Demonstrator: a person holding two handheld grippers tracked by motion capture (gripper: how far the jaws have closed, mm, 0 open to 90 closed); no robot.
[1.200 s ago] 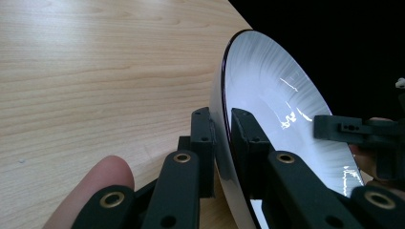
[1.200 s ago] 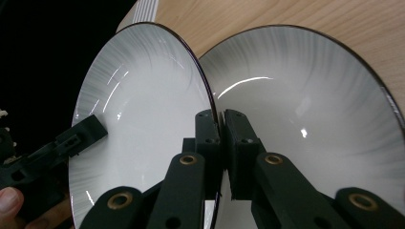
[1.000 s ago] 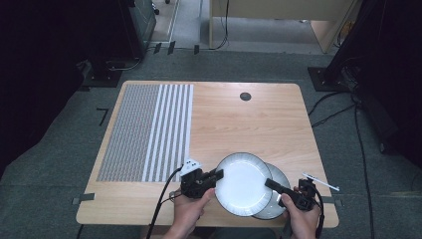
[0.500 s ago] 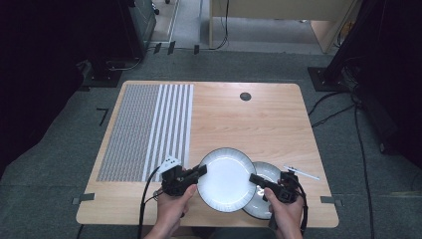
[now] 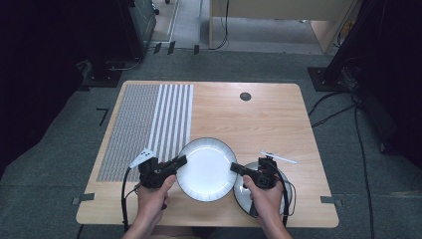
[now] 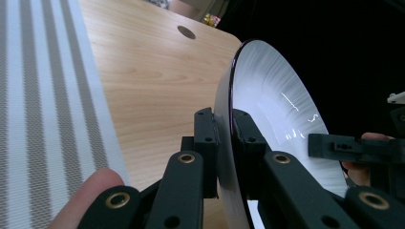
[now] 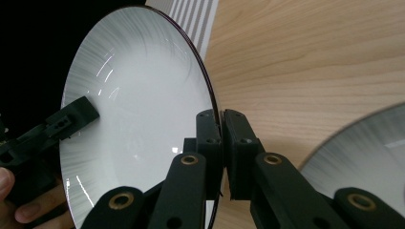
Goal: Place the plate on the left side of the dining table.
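A white plate with a dark rim (image 5: 207, 169) is held above the table's front edge between both grippers. My left gripper (image 5: 180, 161) is shut on its left rim, and my right gripper (image 5: 234, 167) is shut on its right rim. In the left gripper view the jaws (image 6: 224, 138) pinch the plate (image 6: 272, 105) edge-on, with the other gripper (image 6: 353, 148) beyond. In the right gripper view the jaws (image 7: 220, 138) clamp the plate (image 7: 138, 95) likewise. A second plate (image 5: 244, 195) lies on the table under my right hand, also seen as plate (image 7: 367, 148).
A grey and white striped placemat (image 5: 149, 124) covers the table's left part. A small dark cable hole (image 5: 245, 96) sits near the far edge. Bare wood (image 5: 259, 124) stretches behind the plates. Cables trail from both grippers over the front edge.
Both grippers have carried the held plate to the left and slightly away from the front edge. It has come off the second plate, which stays on the table.
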